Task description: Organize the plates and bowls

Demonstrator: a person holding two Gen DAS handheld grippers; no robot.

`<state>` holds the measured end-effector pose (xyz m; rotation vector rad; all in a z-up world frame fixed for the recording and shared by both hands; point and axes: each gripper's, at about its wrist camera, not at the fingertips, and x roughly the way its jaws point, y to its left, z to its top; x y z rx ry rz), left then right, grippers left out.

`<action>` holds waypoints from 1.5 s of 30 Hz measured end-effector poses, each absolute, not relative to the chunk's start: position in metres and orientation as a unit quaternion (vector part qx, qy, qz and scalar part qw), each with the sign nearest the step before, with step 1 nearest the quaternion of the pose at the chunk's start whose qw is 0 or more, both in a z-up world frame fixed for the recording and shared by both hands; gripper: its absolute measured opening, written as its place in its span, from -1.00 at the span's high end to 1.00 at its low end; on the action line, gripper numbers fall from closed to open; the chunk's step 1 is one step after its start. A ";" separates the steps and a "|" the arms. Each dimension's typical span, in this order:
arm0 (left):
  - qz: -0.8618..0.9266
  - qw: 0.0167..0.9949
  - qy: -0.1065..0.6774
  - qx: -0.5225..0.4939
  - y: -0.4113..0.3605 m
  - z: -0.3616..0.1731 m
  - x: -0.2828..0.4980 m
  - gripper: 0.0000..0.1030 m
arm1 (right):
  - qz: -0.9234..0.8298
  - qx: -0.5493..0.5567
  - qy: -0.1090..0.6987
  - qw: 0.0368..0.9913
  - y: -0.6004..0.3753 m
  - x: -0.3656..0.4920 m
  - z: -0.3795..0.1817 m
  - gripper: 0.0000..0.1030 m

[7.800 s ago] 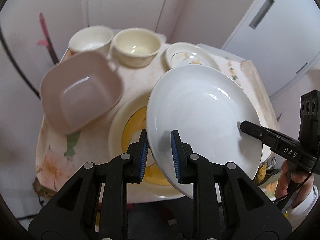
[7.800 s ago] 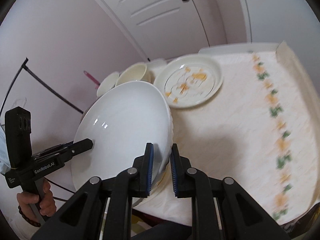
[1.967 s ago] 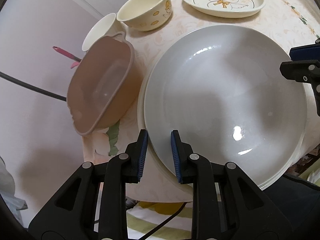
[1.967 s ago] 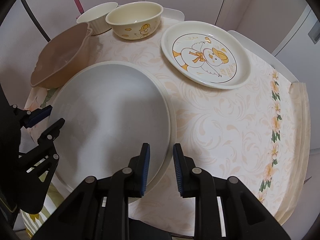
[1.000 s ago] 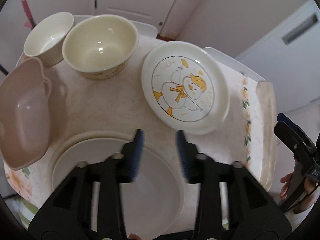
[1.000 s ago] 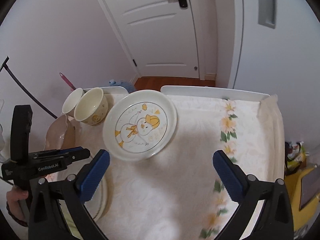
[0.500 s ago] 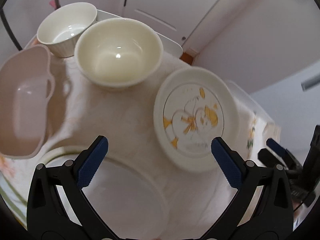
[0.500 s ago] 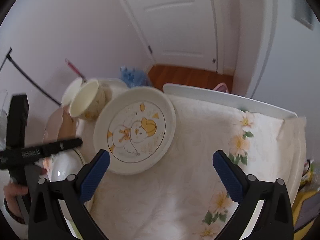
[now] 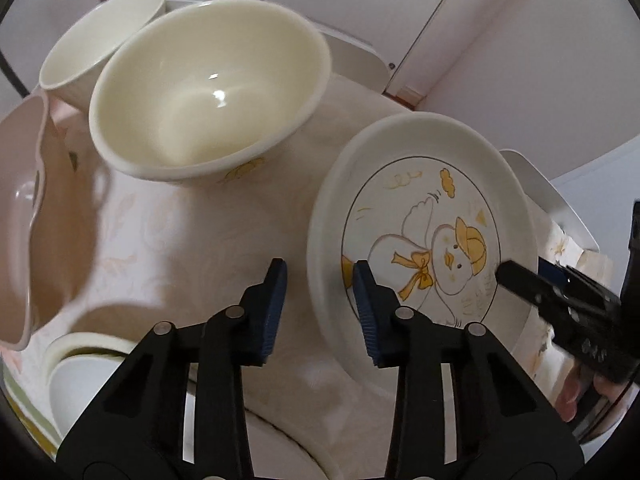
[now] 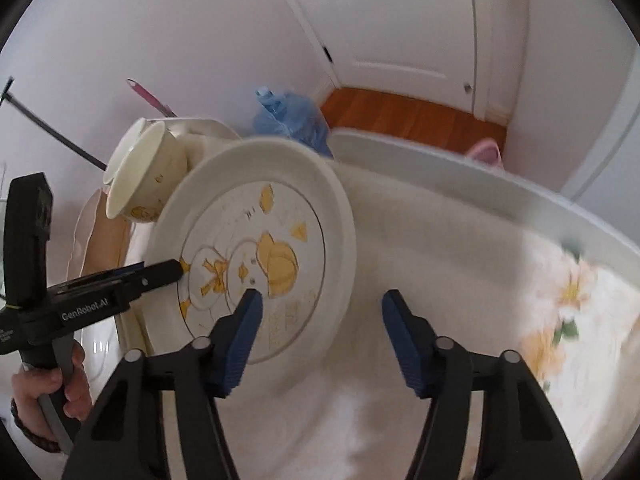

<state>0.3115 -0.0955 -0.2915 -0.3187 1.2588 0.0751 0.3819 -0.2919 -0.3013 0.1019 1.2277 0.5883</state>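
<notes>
Closing, both grippers' jaws straddle one duck plate (image 9: 424, 216) rim, unpressed, beside three bowls.

The duck plate (image 9: 424, 236) is cream, printed with a white duck in a yellow cap and bow. At its ten o'clock the cream bowl (image 9: 208, 92) carries yellow motifs. The handled dish (image 9: 24, 220) is dusty pink, the tablecloth (image 10: 460, 280) cream with peach flowers and the gripper pads (image 10: 240, 336) blue.
</notes>
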 end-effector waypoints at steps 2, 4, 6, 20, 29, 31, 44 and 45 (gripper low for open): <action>0.024 0.796 0.583 -0.162 -0.098 -0.292 0.313 0.63 | 0.274 0.049 0.567 0.775 -0.292 0.385 -0.303 0.54; 0.028 0.796 0.583 -0.161 -0.100 -0.292 0.315 0.63 | 0.273 0.049 0.567 0.776 -0.292 0.387 -0.306 0.63; 0.030 0.796 0.583 -0.157 -0.103 -0.291 0.315 0.64 | 0.271 0.050 0.566 0.777 -0.294 0.386 -0.306 0.72; 0.025 0.835 0.538 -0.110 -0.123 -0.235 0.281 0.64 | 0.264 0.060 0.548 0.791 -0.297 0.345 -0.267 0.74; -0.015 0.849 0.517 -0.110 -0.103 -0.196 0.243 0.64 | 0.233 0.064 0.526 0.815 -0.277 0.289 -0.222 0.74; -0.024 0.851 0.514 -0.108 -0.090 -0.188 0.234 0.64 | 0.226 0.064 0.522 0.820 -0.270 0.273 -0.213 0.74; -0.067 0.836 0.537 -0.091 -0.018 -0.194 0.172 0.64 | 0.191 0.087 0.523 0.826 -0.215 0.202 -0.220 0.74; -0.069 0.835 0.539 -0.086 -0.014 -0.197 0.169 0.64 | 0.188 0.088 0.525 0.826 -0.211 0.199 -0.223 0.74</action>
